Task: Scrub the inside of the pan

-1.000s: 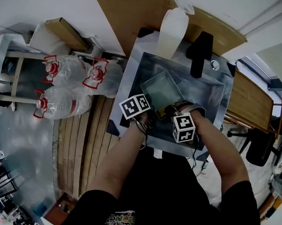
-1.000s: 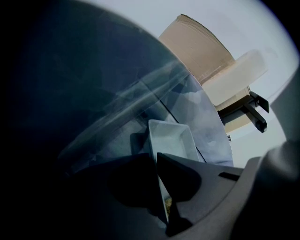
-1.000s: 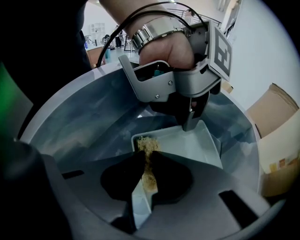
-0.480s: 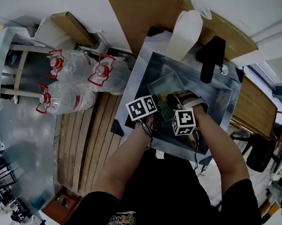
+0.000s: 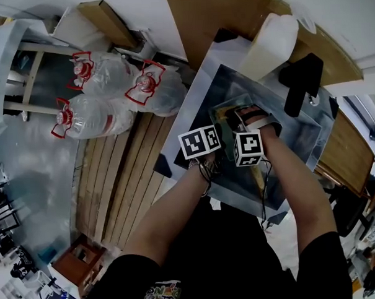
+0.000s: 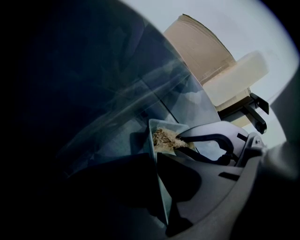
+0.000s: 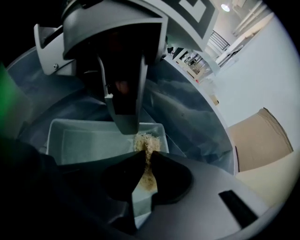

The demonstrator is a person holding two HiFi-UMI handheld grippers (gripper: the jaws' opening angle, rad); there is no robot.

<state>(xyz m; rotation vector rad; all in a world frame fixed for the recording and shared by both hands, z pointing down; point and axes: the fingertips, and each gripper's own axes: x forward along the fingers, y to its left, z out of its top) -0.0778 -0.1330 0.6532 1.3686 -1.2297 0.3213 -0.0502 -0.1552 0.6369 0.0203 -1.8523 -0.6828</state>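
- Pan (image 7: 84,140): pale, rectangular, lying in the sink (image 5: 298,135).
- Left hand-held gripper (image 6: 157,159): jaws clamped on the pan's near wall.
- Right hand-held gripper (image 7: 146,154): jaws closed on a tan fibrous scrubber (image 7: 147,140), which sits inside the pan just ahead of its tips.

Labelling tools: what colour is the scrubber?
The scrubber is straw-tan, fibrous; right gripper view shows it best.
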